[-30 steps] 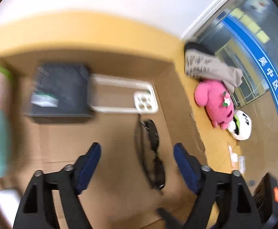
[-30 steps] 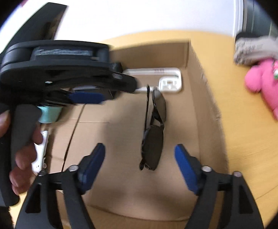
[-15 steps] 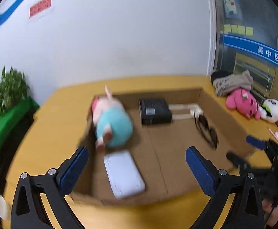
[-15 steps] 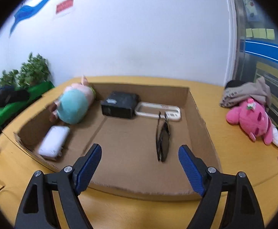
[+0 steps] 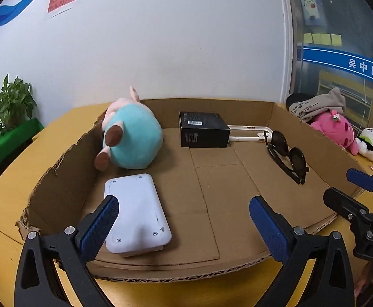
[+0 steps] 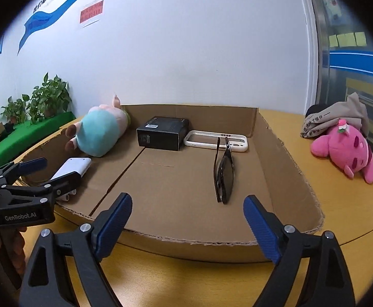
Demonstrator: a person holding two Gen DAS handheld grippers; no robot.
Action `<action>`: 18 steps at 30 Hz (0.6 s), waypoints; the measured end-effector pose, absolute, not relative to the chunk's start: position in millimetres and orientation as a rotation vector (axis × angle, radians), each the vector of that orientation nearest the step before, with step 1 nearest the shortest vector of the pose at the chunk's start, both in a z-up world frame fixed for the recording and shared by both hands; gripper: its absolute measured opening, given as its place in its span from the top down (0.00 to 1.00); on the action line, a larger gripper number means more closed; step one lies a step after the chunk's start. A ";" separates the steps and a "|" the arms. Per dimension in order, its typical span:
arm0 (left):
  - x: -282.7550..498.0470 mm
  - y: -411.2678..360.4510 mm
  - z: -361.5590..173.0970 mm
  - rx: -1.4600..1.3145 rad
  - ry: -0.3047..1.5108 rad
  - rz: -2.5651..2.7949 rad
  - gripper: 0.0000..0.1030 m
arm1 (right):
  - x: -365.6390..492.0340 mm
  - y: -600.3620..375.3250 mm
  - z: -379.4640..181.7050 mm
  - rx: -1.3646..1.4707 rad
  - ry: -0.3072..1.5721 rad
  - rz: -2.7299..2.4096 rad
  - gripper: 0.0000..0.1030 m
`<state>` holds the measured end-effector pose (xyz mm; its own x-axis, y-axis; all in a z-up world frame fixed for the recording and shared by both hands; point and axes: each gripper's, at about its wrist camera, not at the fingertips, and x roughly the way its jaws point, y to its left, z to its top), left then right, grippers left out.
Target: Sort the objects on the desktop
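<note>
On the yellow table [image 6: 340,230] a cardboard tray [image 6: 271,153] holds sunglasses [image 6: 225,174]; left hand-held gripper [image 5: 184,212] gapes empty, right hand-held gripper [image 6: 186,207] opening, empty.

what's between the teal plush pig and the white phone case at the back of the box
A black rectangular box sits between the teal plush pig and the white phone case, touching the case's end. The right wrist view shows it best.

Left wrist view looks slightly down from the near left edge of the cardboard tray [image 5: 311,138]. Right wrist view faces likewise from the near right. Both share the tray's inside, sunglasses [image 6: 224,170] included.
</note>
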<state>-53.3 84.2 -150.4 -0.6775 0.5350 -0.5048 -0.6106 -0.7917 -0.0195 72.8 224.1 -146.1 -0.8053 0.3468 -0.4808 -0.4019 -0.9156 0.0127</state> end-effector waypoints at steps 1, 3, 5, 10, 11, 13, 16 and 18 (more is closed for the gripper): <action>-53.7 84.7 -150.1 -0.661 0.199 2.406 0.00 | 72.5 223.8 -145.6 -0.677 0.159 2.655 0.14; -54.3 83.8 -150.4 -0.663 0.197 2.407 0.00 | 73.2 223.7 -145.7 -0.677 0.162 2.656 0.13; -53.2 82.5 -151.0 -0.670 0.193 2.411 0.00 | 72.7 223.2 -145.1 -0.676 0.161 2.656 0.13; -51.1 81.1 -154.7 -0.686 0.185 2.418 0.00 | 70.8 221.7 -143.4 -0.684 0.156 2.647 0.11; -51.2 81.2 -154.7 -0.686 0.186 2.418 0.00 | 70.4 222.1 -143.3 -0.684 0.159 2.647 0.10; -51.3 81.2 -155.4 -0.687 0.186 2.419 0.00 | 69.6 221.8 -142.9 -0.687 0.155 2.644 0.09; -50.3 80.9 -155.8 -0.689 0.185 2.420 0.00 | 69.2 222.0 -143.1 -0.687 0.157 2.644 0.09; -50.3 80.9 -155.7 -0.688 0.186 2.419 0.00 | 69.1 221.6 -143.2 -0.688 0.154 2.643 0.09</action>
